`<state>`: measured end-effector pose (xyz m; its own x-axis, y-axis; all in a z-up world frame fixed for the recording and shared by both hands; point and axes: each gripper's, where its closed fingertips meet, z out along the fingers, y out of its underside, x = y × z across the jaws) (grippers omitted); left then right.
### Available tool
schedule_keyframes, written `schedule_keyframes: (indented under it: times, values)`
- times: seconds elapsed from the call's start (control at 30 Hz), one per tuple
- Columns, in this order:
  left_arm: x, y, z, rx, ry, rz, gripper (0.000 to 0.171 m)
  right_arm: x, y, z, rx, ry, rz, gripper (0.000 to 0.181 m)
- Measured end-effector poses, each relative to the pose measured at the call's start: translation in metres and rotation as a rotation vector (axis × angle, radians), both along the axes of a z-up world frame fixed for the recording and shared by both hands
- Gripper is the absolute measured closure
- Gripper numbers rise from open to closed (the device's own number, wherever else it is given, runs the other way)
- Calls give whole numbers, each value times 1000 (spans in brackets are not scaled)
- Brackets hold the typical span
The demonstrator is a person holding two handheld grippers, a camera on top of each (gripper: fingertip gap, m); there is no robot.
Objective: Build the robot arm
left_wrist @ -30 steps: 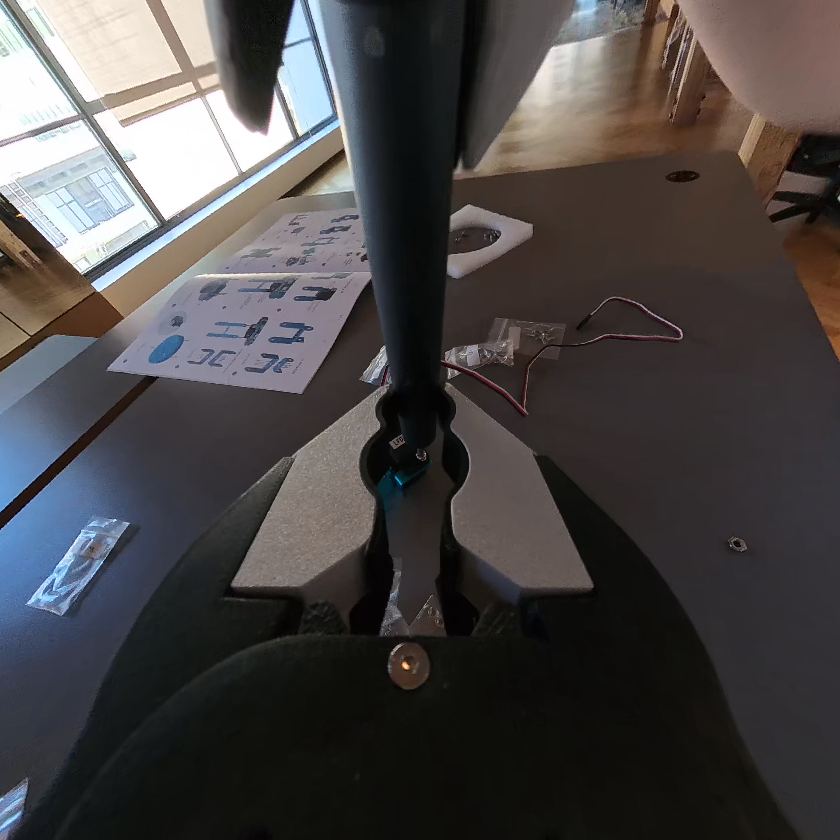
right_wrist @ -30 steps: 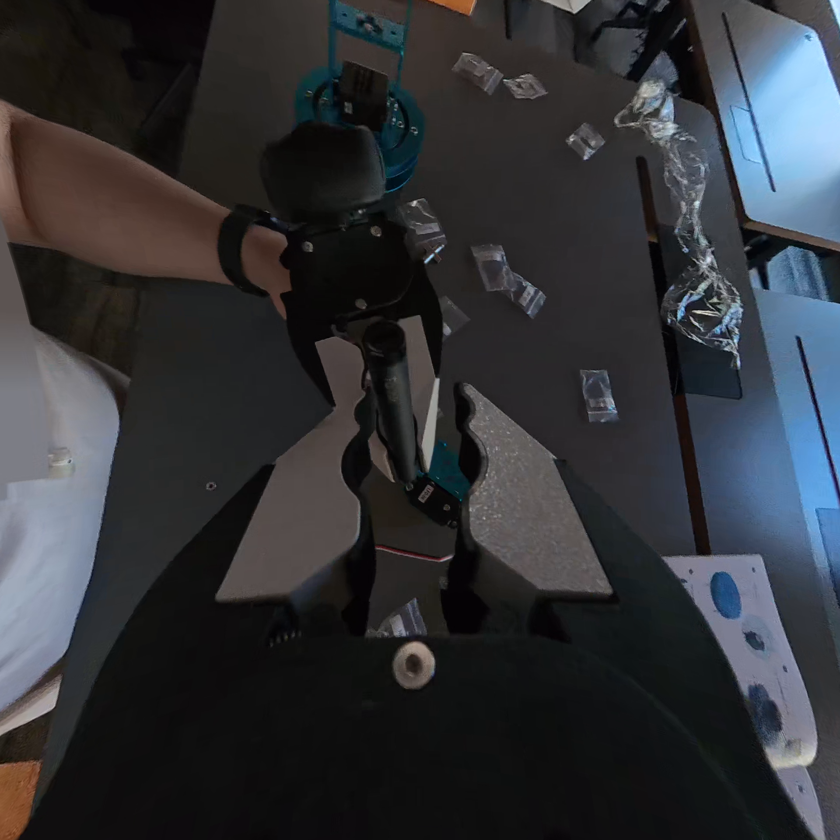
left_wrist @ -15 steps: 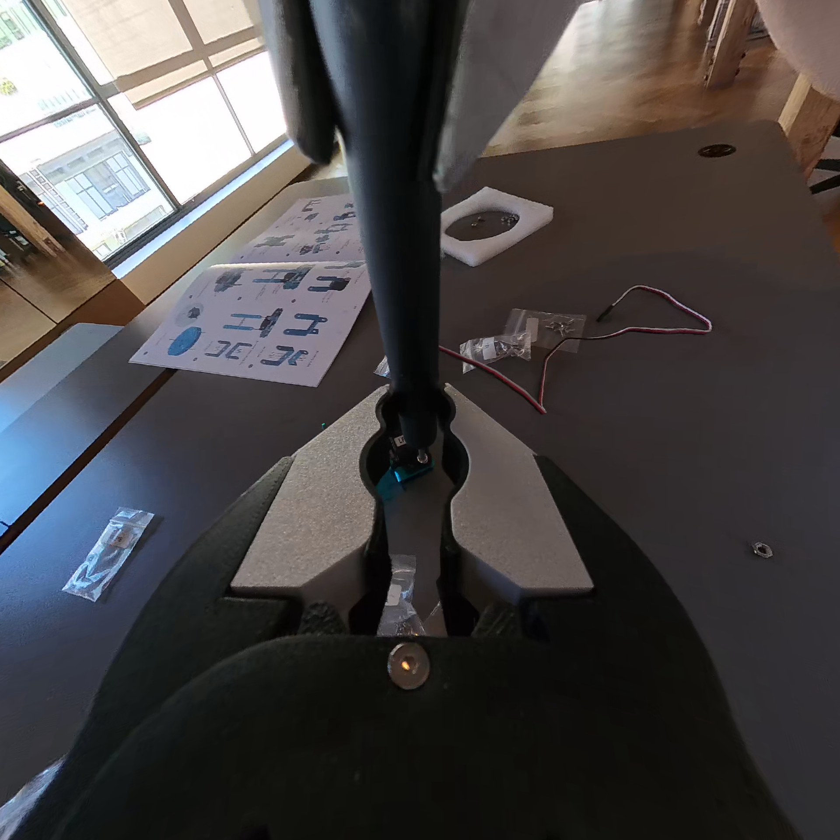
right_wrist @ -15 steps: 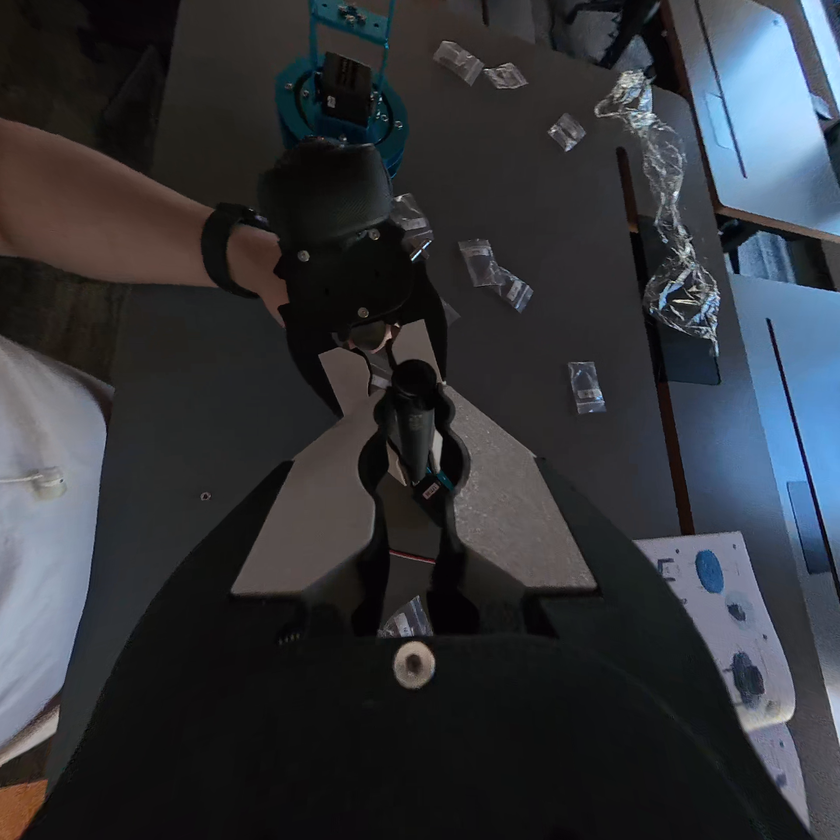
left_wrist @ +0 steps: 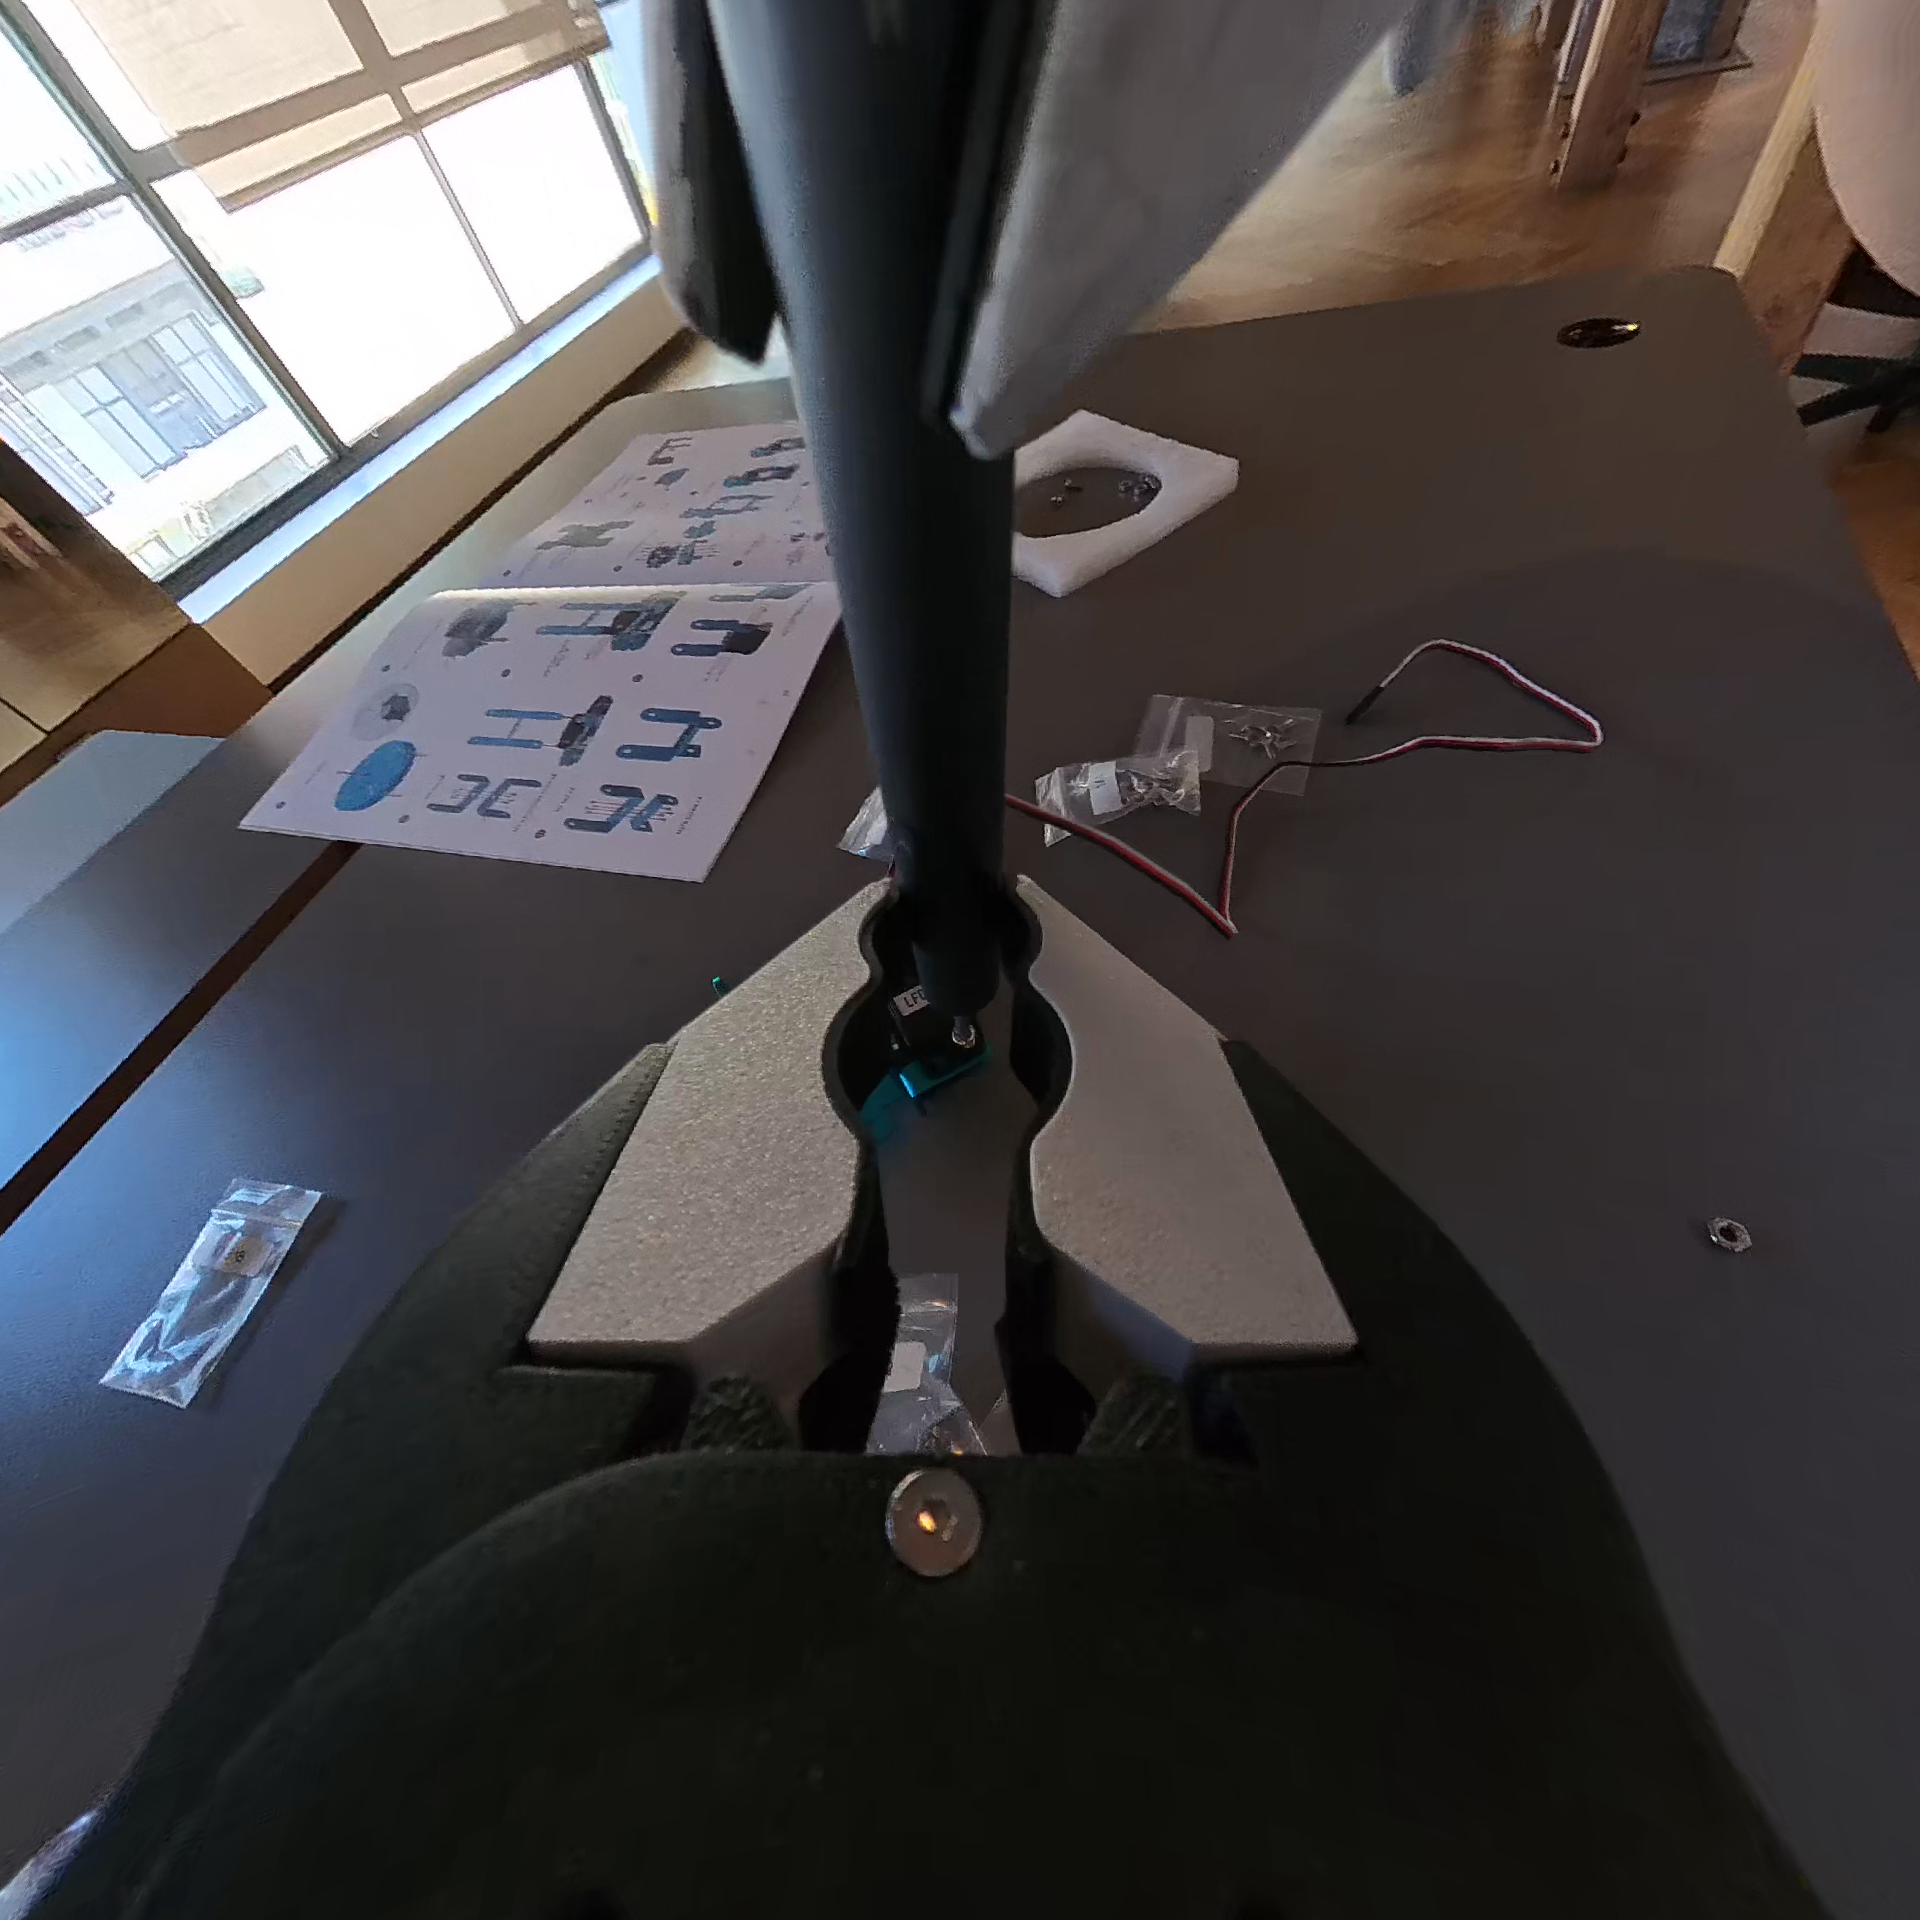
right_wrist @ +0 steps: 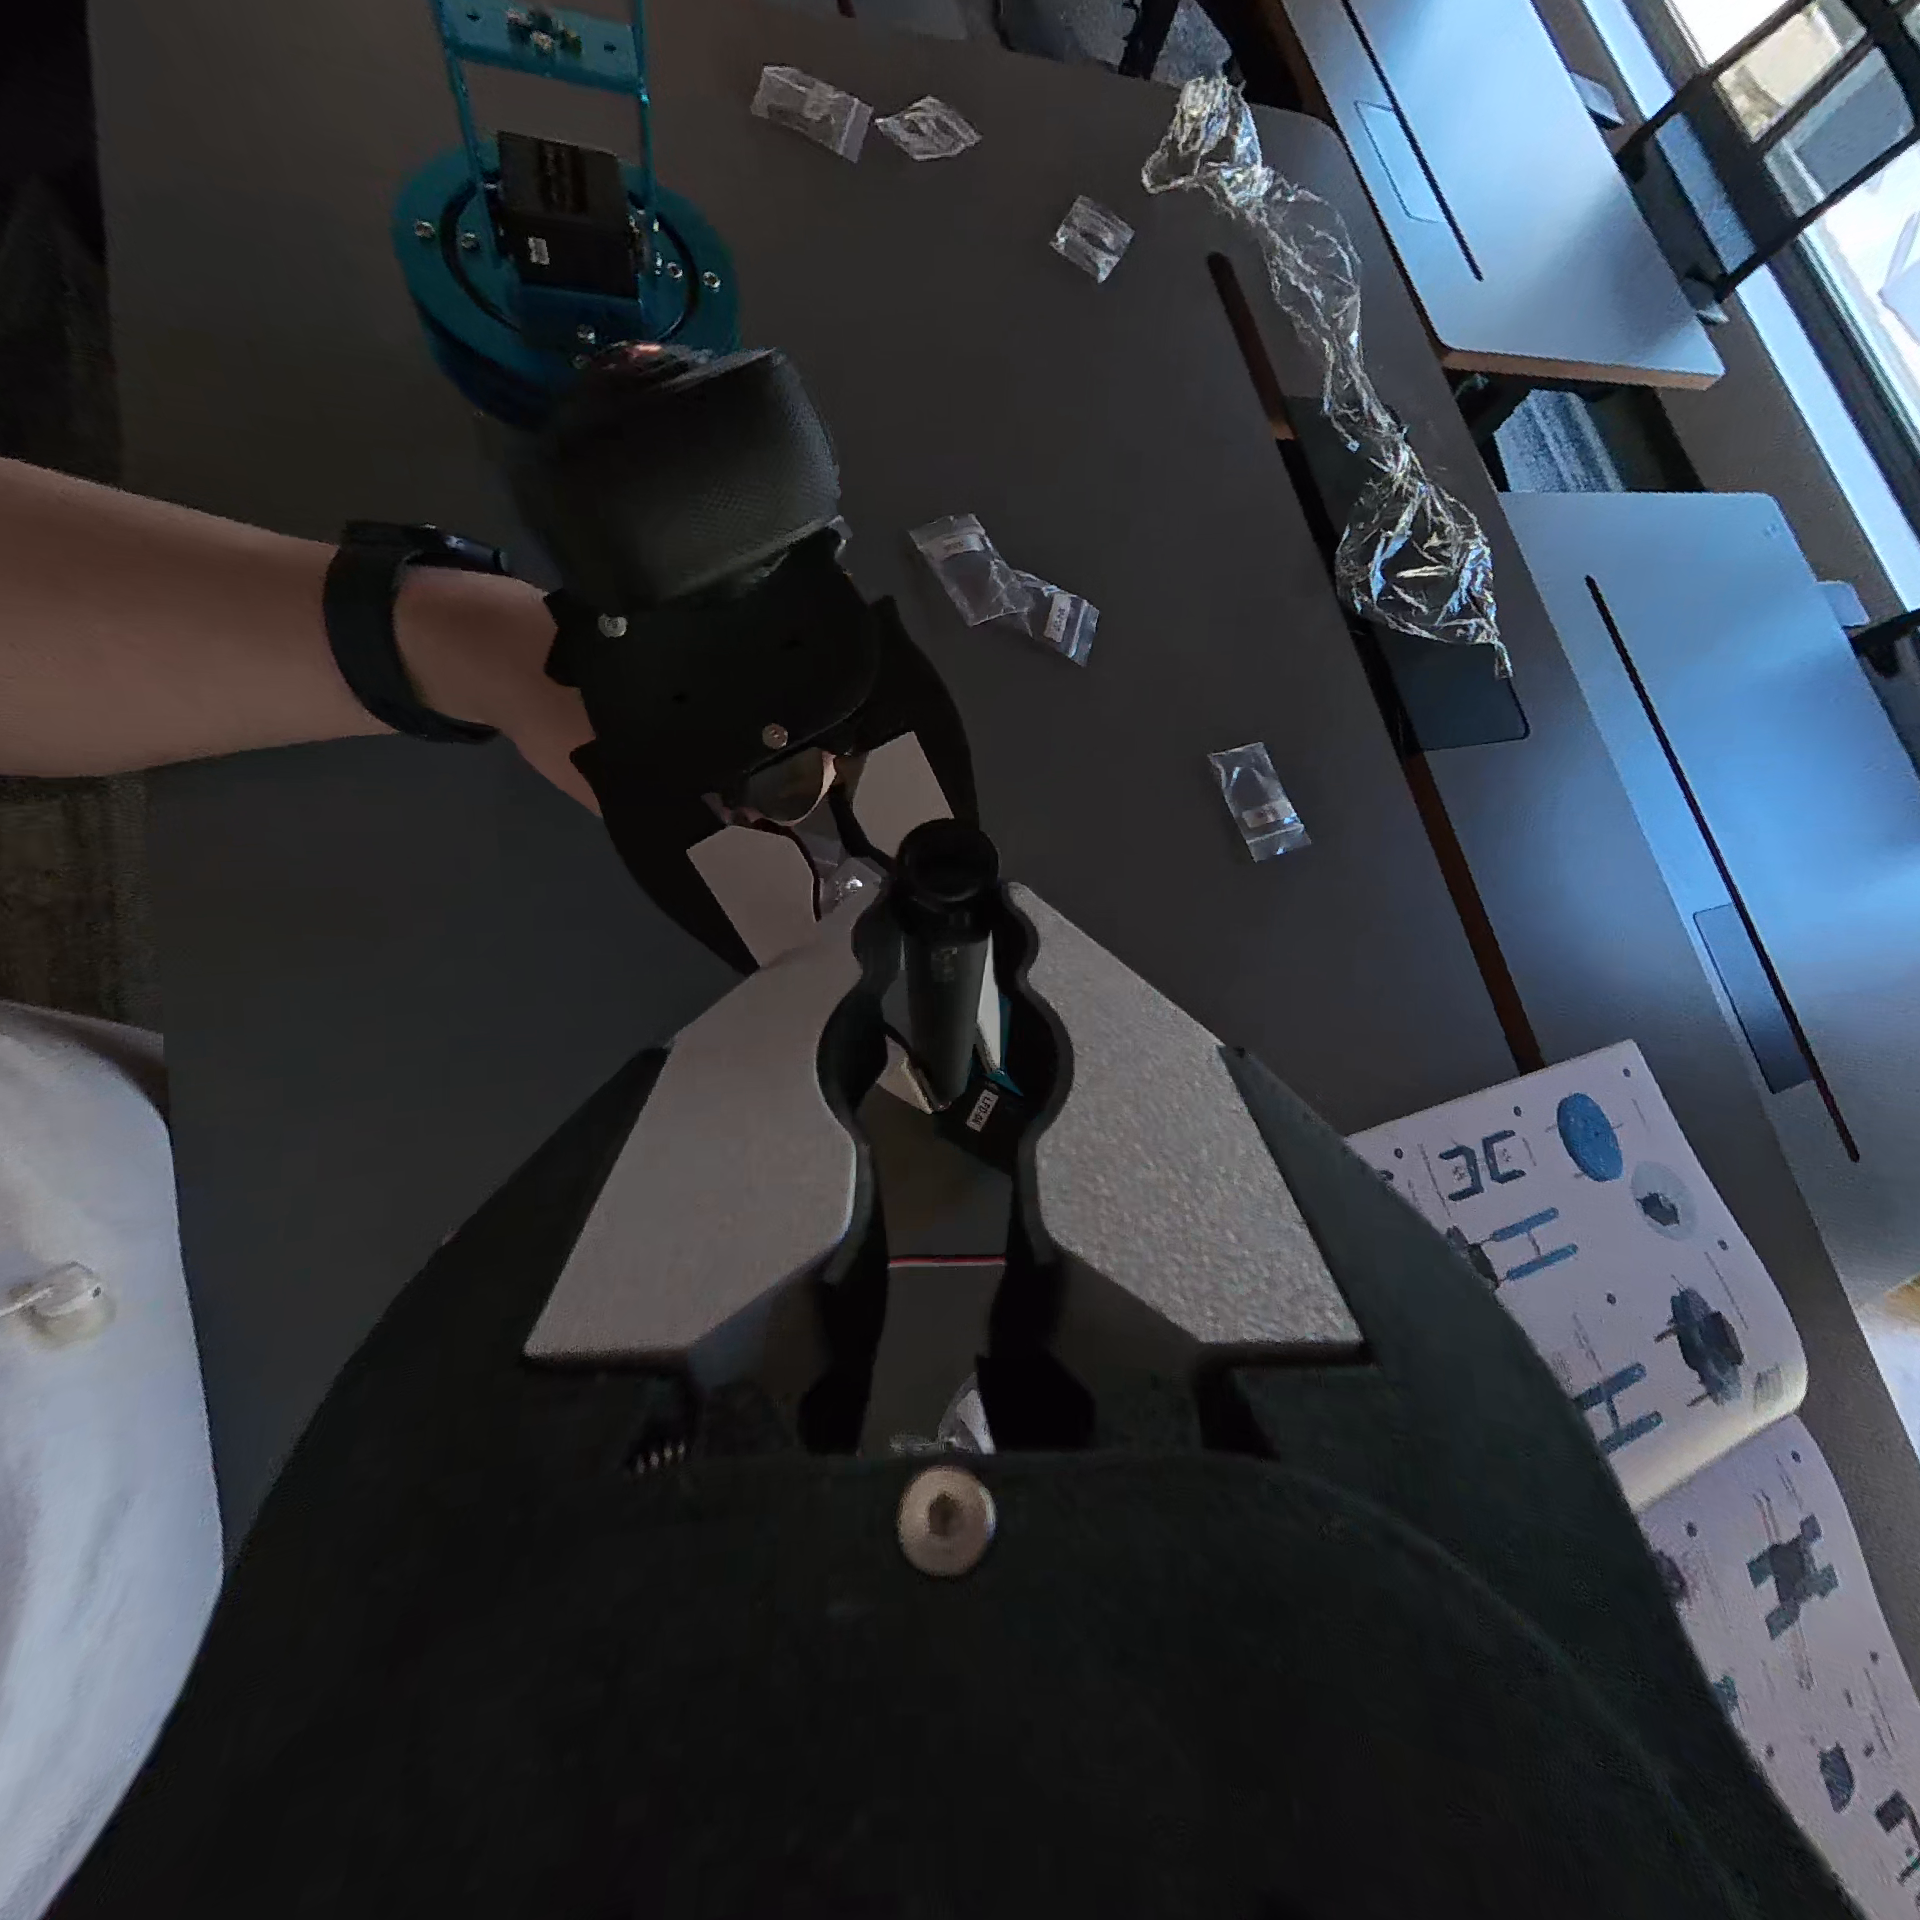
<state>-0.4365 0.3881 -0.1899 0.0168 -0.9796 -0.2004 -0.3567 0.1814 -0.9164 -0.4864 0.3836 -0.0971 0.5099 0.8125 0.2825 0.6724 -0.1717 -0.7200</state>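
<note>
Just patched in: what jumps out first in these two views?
The right tongs grip a black screwdriver, its tip on a small black servo with blue bracket held between the left tongs. An open instruction booklet lies left; a red-white-black wire trails right.

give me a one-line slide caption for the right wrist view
Right gripper clamps a black screwdriver handle upright over a servo, left gripper facing it across the dark table.

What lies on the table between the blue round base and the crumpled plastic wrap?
A small clear bag and, nearer, a pair of clear bags, on the dark table; the right wrist view shows it.
</note>
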Motion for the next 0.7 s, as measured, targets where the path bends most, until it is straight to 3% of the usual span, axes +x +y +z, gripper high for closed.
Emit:
schedule_keyframes:
  times: [0.17, 0.3, 0.57, 0.7]
  values:
    - [0, 0, -1, 28, 47, -26, 155, -5, -3, 0, -47, 32, 190, 162]
    - [1, 0, -1, 36, 66, -41, 155, -3, -4, 0, -54, 47, 254, 164]
    - [3, 2, 1, 72, 18, -23, 154, 4, 4, 1, 20, 0, -8, 163]
    - [1, 1, 1, 29, 18, -50, 155, -1, 5, 0, 22, 27, -34, 164]
